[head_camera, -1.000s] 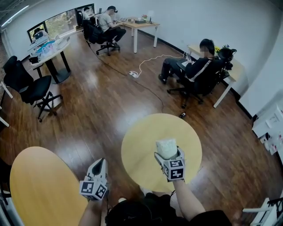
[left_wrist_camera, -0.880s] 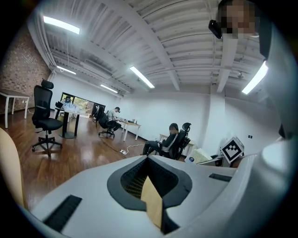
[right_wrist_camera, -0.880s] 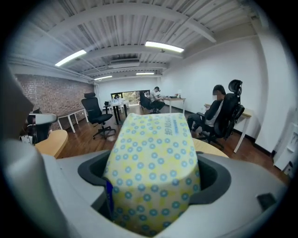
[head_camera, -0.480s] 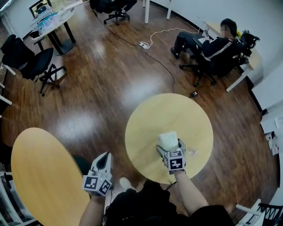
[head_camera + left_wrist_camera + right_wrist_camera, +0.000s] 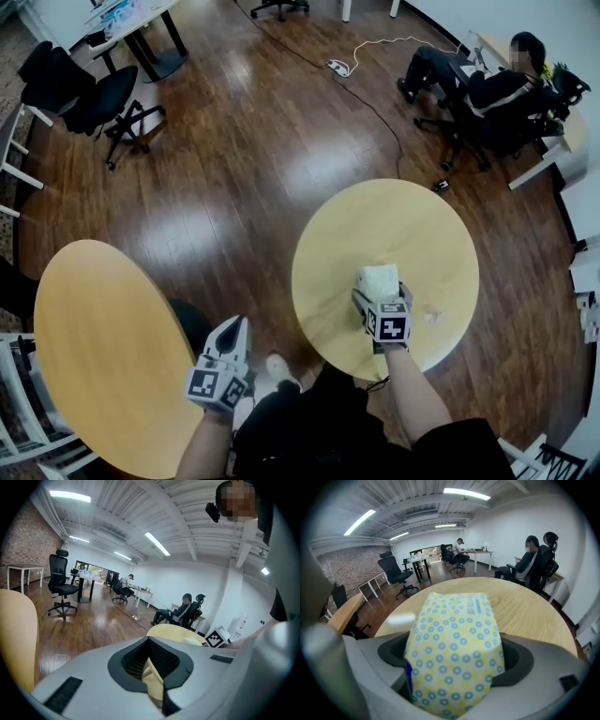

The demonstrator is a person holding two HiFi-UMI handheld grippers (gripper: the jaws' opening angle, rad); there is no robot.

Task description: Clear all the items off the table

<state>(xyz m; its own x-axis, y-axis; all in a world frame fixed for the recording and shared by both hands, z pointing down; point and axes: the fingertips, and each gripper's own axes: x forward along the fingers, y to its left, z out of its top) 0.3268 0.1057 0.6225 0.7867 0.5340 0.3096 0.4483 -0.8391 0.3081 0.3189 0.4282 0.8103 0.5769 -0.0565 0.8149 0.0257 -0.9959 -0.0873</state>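
Yellow pack [image 5: 454, 653] between right gripper's [image 5: 380, 293] jaws

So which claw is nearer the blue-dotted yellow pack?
Right. The right claw is shut on the pack over the round table. The left claw is off that table's left side, shut and well apart from the pack.

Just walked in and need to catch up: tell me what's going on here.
A person works with a gripper in each hand. The right gripper has its jaws shut on a dotted tissue pack at the round table. The left gripper is shut and empty, held low between the two tables. A small scrap lies on the table beside the right gripper.
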